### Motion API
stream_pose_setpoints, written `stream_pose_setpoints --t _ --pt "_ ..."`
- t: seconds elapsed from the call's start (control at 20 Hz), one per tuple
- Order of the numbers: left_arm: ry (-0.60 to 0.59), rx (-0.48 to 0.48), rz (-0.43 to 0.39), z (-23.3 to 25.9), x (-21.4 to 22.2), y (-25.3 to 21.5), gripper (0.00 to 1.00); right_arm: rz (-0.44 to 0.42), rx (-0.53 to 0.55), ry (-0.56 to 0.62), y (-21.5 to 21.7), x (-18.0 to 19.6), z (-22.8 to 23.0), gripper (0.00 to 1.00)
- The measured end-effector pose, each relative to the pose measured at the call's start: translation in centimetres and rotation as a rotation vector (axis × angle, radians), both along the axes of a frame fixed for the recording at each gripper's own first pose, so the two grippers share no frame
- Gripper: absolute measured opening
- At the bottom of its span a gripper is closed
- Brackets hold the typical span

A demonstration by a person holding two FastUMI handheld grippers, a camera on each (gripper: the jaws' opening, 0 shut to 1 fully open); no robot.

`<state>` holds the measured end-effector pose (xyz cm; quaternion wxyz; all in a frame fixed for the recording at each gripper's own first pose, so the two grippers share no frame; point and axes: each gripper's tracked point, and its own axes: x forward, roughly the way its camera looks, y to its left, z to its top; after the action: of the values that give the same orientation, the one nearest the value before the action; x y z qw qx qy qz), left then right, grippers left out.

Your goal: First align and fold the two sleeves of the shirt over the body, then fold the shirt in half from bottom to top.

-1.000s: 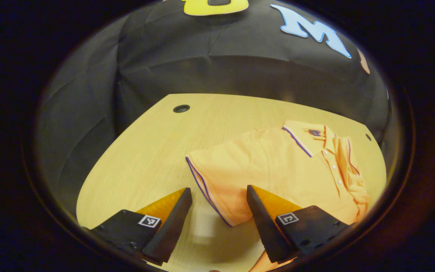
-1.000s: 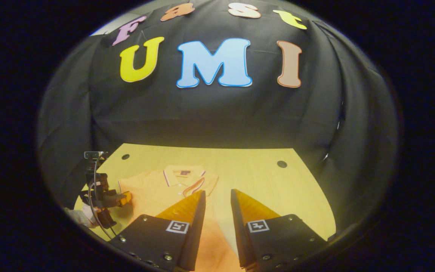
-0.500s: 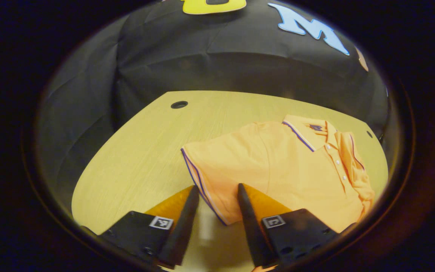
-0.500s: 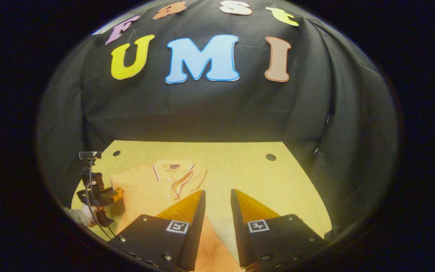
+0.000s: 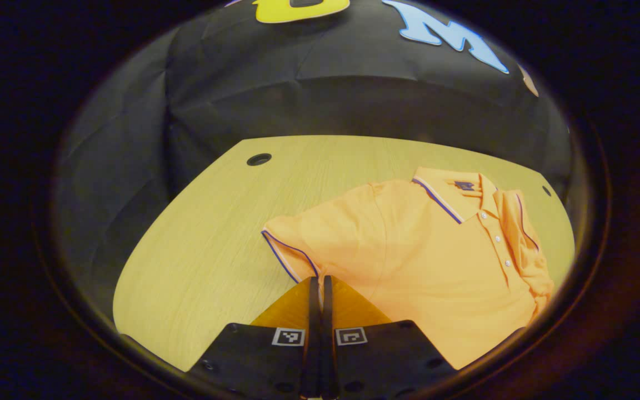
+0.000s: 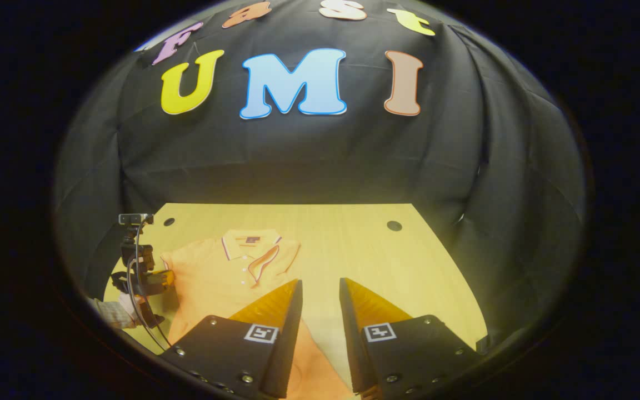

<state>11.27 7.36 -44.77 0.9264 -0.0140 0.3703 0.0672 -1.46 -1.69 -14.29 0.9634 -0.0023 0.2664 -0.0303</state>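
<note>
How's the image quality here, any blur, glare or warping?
Left gripper view: sharp, warm yellowish light, fisheye bends the table edge; shirt evenly lit, no glare. Right gripper view: equally sharp, dimmer toward the rim, where the left gripper looks small.

Black-draped booth, wooden table

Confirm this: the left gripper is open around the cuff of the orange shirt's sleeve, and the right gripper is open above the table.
Not quite. In the left gripper view the left gripper is shut, its fingers pressed together on the sleeve cuff of the shirt. The rest holds: the right gripper is open above the table.
</note>
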Motion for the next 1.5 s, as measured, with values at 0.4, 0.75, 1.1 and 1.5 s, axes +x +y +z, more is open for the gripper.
stream_pose_setpoints --t 0.4,0.75,1.1,1.5 --pt "-0.135 0.067 -0.205 6.1 3.0 -7.6 0.07 -0.041 0.032 0.007 -1.5 -1.0 -0.6 0.42" --pt "-0.185 0.079 -0.459 7.7 3.5 -19.4 0.06 -0.072 0.037 0.012 -2.8 -2.2 -0.9 0.41" --pt "-0.118 0.084 -0.558 4.8 2.7 -24.6 0.06 -0.116 0.038 0.019 -5.6 -4.4 -1.1 0.41" --pt "-0.108 -0.021 -0.481 6.1 1.2 -23.6 0.33 -0.084 0.059 0.040 -6.0 -4.7 -2.7 0.41"
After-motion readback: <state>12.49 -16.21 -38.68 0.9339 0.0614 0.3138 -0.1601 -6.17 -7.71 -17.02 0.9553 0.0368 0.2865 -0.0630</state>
